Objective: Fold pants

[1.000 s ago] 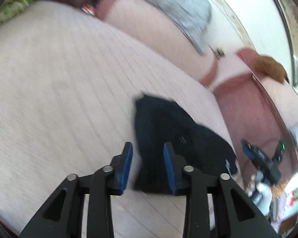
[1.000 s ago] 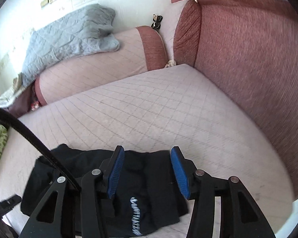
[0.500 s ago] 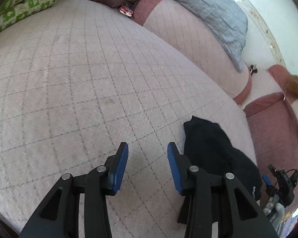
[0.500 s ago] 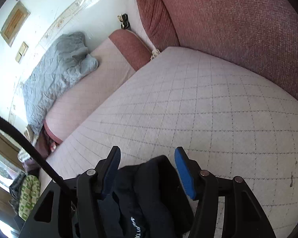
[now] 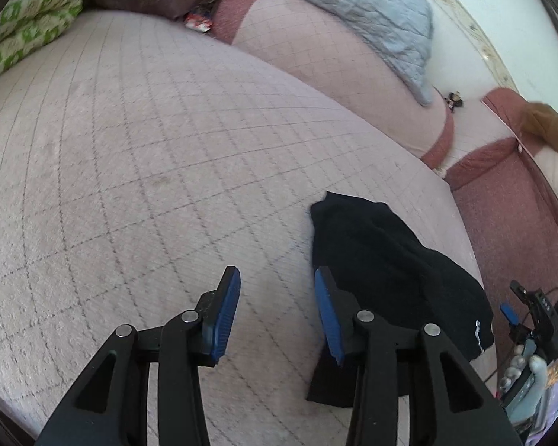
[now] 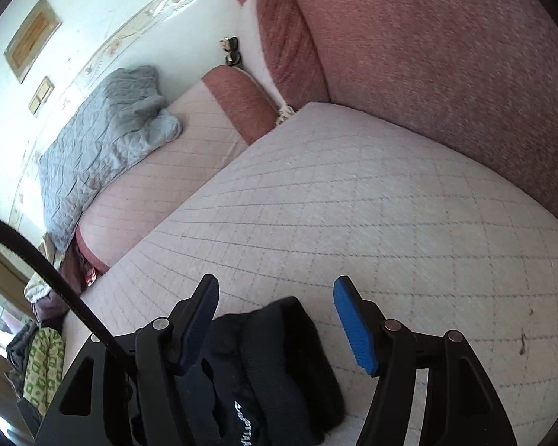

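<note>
The black pants lie bunched in a folded heap on the quilted pink bed, near its right edge. My left gripper is open and empty, just left of the pants; its right finger overlaps their near edge. In the right wrist view the pants show white lettering and lie below my right gripper, which is open and empty above them. The right gripper also shows at the far right of the left wrist view.
A grey quilted blanket lies over the pink bolster at the back. A green patterned cover sits at the far left. A red upholstered side bounds the bed on the right. A black cable crosses the right wrist view.
Both grippers pulled back and rose from the pants. The left view swung left, then slightly back toward the pants. The right gripper opened wider.
</note>
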The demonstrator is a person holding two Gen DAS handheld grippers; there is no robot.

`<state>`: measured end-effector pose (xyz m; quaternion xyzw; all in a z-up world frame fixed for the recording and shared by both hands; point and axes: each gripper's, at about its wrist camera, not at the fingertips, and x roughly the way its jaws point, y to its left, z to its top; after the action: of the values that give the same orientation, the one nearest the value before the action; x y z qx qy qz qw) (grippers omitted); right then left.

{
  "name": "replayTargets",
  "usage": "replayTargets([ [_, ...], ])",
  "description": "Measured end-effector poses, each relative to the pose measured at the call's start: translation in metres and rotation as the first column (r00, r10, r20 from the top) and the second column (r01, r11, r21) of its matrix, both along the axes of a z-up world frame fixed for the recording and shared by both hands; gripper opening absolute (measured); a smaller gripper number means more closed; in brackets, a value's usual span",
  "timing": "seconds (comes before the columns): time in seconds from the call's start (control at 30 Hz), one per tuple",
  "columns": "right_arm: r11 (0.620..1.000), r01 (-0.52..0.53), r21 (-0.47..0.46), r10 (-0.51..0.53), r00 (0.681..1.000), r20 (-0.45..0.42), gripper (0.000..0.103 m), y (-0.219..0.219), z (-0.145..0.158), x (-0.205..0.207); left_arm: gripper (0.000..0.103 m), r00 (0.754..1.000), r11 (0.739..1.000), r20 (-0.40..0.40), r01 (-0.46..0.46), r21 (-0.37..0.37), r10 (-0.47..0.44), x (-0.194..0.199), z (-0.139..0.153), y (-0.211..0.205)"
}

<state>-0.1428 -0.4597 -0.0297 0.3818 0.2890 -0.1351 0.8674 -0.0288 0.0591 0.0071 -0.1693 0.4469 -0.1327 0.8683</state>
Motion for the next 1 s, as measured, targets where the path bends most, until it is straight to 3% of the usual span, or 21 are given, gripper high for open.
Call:
replayTargets([
  [0.07,0.999,0.014,0.04,-0.013,1.0,-0.007,0.069,-0.004,-0.005,-0.007,0.041,0.999,0.998,0.022,0.04,0.041,-0.041,-0.005,0.01,-0.012],
  [0.17,0.986,0.05,0.159,-0.047,0.999,-0.018,0.069,-0.009,-0.018,-0.026,0.045,0.987,0.989,0.049,0.15,0.014,-0.15,-0.013,0.035,-0.038],
  [0.23,0.975,0.048,0.216,-0.047,0.999,-0.007,0.069,-0.008,-0.023,-0.037,0.053,0.971,0.973,0.07,0.23,0.007,-0.23,-0.012,0.054,-0.063],
  [0.3,0.979,0.039,0.2,-0.039,0.999,-0.003,0.069,0.001,-0.024,-0.05,0.053,0.944,0.948,0.087,0.317,0.013,-0.317,-0.007,0.072,-0.099],
  [0.43,0.981,0.031,0.189,-0.026,0.999,-0.03,0.07,0.02,-0.038,-0.077,0.06,0.855,0.857,0.071,0.51,0.071,-0.514,0.002,0.084,-0.195],
  [0.47,0.979,0.024,0.202,-0.018,0.999,-0.034,0.07,0.023,-0.044,-0.082,0.06,0.817,0.817,0.04,0.571,0.085,-0.575,0.006,0.079,-0.229],
  [0.57,0.977,-0.019,0.213,0.027,0.999,-0.031,0.07,0.028,-0.054,-0.087,0.06,0.746,0.736,-0.049,0.664,0.133,-0.664,0.015,0.059,-0.303],
  [0.67,0.985,-0.075,0.153,0.076,0.997,-0.002,0.07,0.032,-0.049,-0.084,0.06,0.711,0.687,-0.119,0.701,0.192,-0.693,0.028,0.036,-0.36],
  [0.73,0.98,-0.11,0.166,0.108,0.994,0.027,0.07,0.035,-0.05,-0.081,0.06,0.686,0.66,-0.175,0.728,0.187,-0.707,0.041,0.02,-0.391],
  [0.83,0.96,-0.152,0.235,0.147,0.988,0.037,0.071,0.038,-0.064,-0.069,0.06,0.662,0.632,-0.228,0.75,0.196,-0.714,0.053,0.001,-0.42],
  [0.87,0.961,-0.153,0.232,0.147,0.988,0.043,0.071,0.038,-0.065,-0.066,0.06,0.629,0.601,-0.26,0.777,0.186,-0.733,0.055,-0.008,-0.432],
  [0.9,0.963,-0.156,0.221,0.149,0.988,0.049,0.071,0.039,-0.064,-0.062,0.061,0.614,0.585,-0.281,0.789,0.189,-0.737,0.053,-0.011,-0.44],
  [0.97,0.963,-0.171,0.211,0.16,0.985,0.067,0.071,0.041,-0.065,-0.056,0.065,0.596,0.547,-0.329,0.803,0.236,-0.732,0.05,-0.024,-0.455],
  [1.0,0.959,-0.187,0.214,0.173,0.982,0.082,0.072,0.043,-0.067,-0.051,0.065,0.597,0.541,-0.338,0.802,0.252,-0.728,0.05,-0.028,-0.457],
])
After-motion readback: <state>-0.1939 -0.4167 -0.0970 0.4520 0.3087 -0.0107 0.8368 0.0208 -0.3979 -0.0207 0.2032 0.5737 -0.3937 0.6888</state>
